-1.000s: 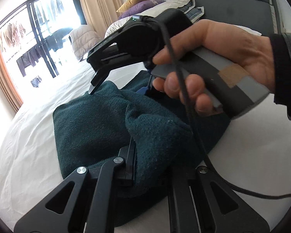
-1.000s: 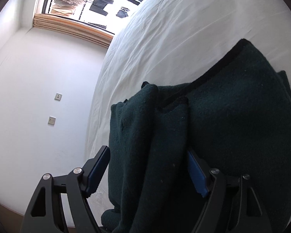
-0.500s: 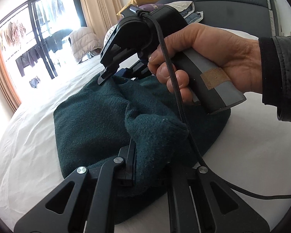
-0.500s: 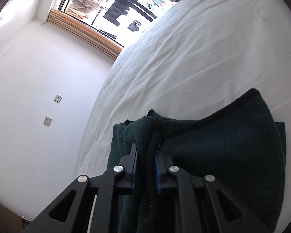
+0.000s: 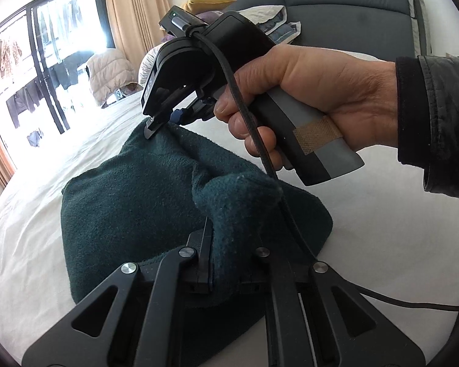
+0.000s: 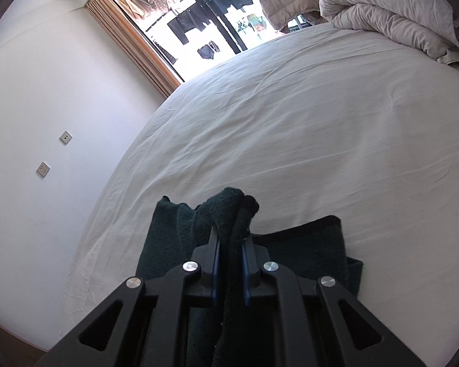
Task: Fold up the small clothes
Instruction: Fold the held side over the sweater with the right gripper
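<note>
A dark green fleece garment (image 5: pixel 131 211) lies on the white bed sheet (image 5: pixel 30 244), partly folded. My left gripper (image 5: pixel 231 244) is shut on a bunched near edge of it. My right gripper (image 5: pixel 165 122), held in a hand, is shut on the far edge of the garment and lifts it a little. In the right wrist view my right gripper (image 6: pixel 231 244) pinches a raised fold of the garment (image 6: pixel 306 253) between its blue pads; the rest lies on the sheet (image 6: pixel 290 140).
A dark headboard (image 5: pixel 352 9) with pillows (image 5: pixel 269 21) is at the back. A crumpled duvet (image 6: pixel 388 12) lies at the bed's far end. A window with a curtain (image 5: pixel 128 15) and a white wall (image 6: pixel 46 91) border the bed. A black cable (image 5: pixel 260 153) hangs from the right gripper.
My right gripper closed on the garment's far edge and lifted it, tilting up. My left gripper stayed shut on the near edge.
</note>
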### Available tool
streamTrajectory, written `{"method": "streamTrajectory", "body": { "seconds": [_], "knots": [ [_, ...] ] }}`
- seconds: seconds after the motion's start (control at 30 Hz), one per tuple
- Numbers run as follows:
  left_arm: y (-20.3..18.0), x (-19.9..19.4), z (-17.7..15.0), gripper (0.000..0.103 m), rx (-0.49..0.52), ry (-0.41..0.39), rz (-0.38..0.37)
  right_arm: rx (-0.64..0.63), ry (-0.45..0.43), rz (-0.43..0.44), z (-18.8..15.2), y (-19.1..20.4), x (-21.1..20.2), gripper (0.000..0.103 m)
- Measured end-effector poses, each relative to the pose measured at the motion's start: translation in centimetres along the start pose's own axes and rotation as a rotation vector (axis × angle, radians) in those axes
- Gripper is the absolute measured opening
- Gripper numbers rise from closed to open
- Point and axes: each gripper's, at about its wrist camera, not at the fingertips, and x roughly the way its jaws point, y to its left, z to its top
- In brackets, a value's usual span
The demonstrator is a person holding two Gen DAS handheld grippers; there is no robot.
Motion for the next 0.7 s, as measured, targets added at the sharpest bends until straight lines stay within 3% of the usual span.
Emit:
{"method": "streamTrajectory", "body": {
  "seconds": [0.2,0.43,0.53,0.57,0.6,0.7],
  "knots": [
    [-0.8,2.5,0.6,0.008,0.023,0.031,-0.019,0.039,0.031,-0.020,-0.5,-4.0,0.4,0.011],
    [-1.3,4.9,0.8,0.011,0.015,0.090,-0.017,0.067,0.055,-0.041,-0.5,-5.7,1.4,0.011],
    [-1.1,4.5,1.0,0.034,-0.026,0.094,-0.066,0.082,0.079,-0.038,-0.7,-6.3,2.0,0.012],
    [-0.9,3.9,0.8,0.060,-0.047,0.088,-0.089,0.096,0.079,-0.032,-0.7,-6.6,1.9,0.013],
    [-1.4,2.9,0.5,0.075,-0.058,0.076,-0.101,0.116,0.069,-0.028,-0.7,-6.9,1.6,0.016],
    [-1.0,0.0,-0.4,0.075,-0.097,0.047,-0.148,0.184,0.014,-0.034,-1.1,-7.9,-0.4,0.032]
  ]
}}
